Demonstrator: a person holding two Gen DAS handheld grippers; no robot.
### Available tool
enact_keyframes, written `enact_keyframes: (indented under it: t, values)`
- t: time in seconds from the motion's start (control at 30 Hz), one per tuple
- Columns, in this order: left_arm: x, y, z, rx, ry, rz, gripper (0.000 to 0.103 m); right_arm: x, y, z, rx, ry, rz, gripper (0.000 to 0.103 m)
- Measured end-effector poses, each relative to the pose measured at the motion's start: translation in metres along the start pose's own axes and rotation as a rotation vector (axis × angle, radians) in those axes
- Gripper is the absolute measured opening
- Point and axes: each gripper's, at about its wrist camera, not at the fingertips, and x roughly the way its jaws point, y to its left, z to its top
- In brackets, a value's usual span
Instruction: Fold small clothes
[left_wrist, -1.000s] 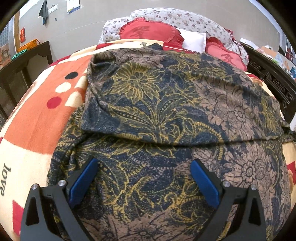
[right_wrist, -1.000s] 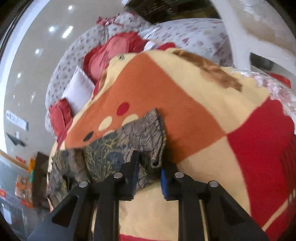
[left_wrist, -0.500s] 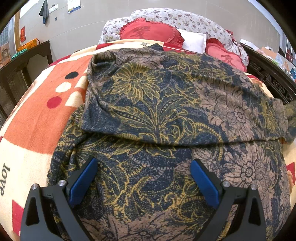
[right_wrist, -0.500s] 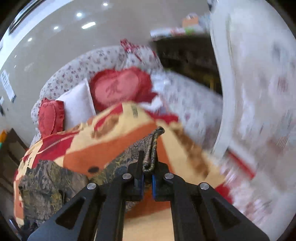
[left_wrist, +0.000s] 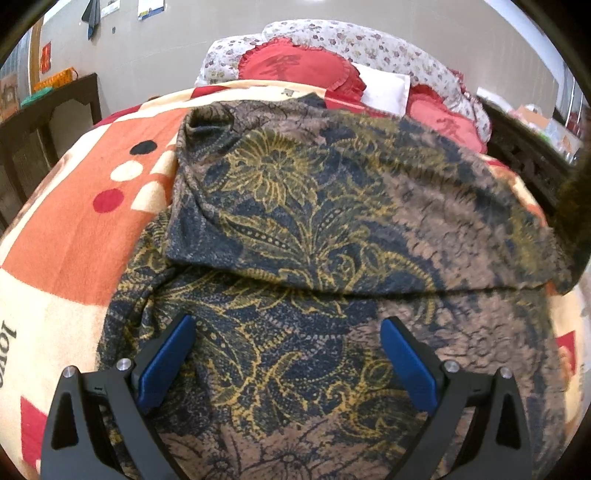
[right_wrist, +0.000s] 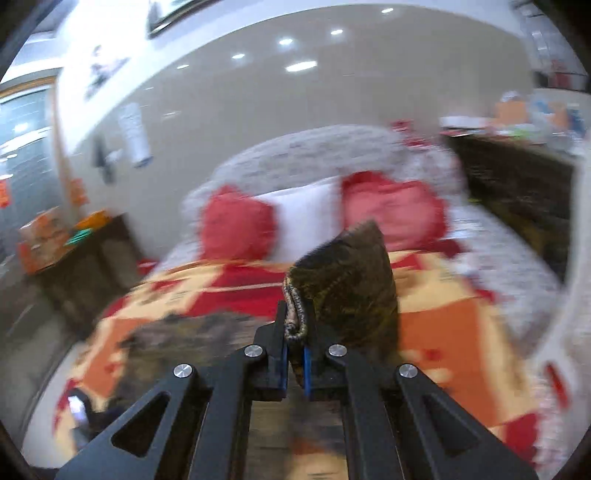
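Flowery clothing (left_wrist: 314, 229) in dark blue, gold and brown lies spread on our bed, and it fills the middle of the left wrist picture. One part of it is folded over, and the fold's edge runs across the middle of that picture. Under it is a blanket (left_wrist: 74, 243) with big orange, cream and red blocks and some dots, which shows at the left side.

Our left gripper (left_wrist: 286, 360) is at the bottom of that picture. Its two blue pads (left_wrist: 164, 360) stand wide apart, with nothing pinched between them. The cloth lies under them, but we cannot tell if they touch it.

Our right gripper (right_wrist: 295, 360) is at the bottom middle of the right wrist picture. It is closed tight on an edge of the flowery clothing (right_wrist: 347, 284), and a flap of the cloth stands up just above the jaws. This picture is blurry. The rest of the cloth is a dark smear at the lower left of it.

At the top of the bed we see two red pillows (left_wrist: 299, 68) with a white pillow (left_wrist: 384, 90) between them. A dark wooden table (left_wrist: 48, 122) stands at the left edge of the left wrist picture.
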Motion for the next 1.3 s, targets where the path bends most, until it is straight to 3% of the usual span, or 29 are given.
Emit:
enact_keyframes:
  t: [0.1,0.23,0.4,0.5,0.53,0.73,0.93,1.2,1.3]
  values:
    - [-0.021,0.014,0.009,-0.067,-0.047,-0.035,0.102,0.041,0.059,-0.015,0.005,0.049,0.134,0.007]
    - [-0.037,0.028,0.03,-0.117,-0.073,-0.068,0.102,0.105,0.116,-0.05,0.035,0.133,0.217,0.007]
    - [-0.034,0.025,0.058,-0.069,-0.041,-0.108,0.102,0.185,0.153,-0.12,0.037,0.283,0.161,0.007]
    - [-0.022,0.015,0.067,-0.023,-0.007,-0.139,0.102,0.204,0.156,-0.16,0.003,0.364,0.102,0.009]
    - [-0.015,0.008,0.07,-0.006,0.01,-0.153,0.102,0.208,0.157,-0.171,-0.019,0.396,0.072,0.014]
    - [0.039,-0.026,0.073,0.058,0.123,-0.304,0.102,0.166,0.149,-0.193,-0.127,0.428,0.072,0.027]
    - [0.06,-0.043,0.074,0.063,0.101,-0.417,0.1,0.096,0.119,-0.228,-0.264,0.408,-0.052,0.028]
    - [0.082,-0.055,0.093,0.017,0.15,-0.573,0.1,0.083,0.096,-0.231,-0.164,0.348,-0.077,0.028]
    - [0.082,-0.059,0.095,-0.021,0.194,-0.736,0.099,0.084,0.094,-0.232,-0.139,0.343,-0.055,0.028]
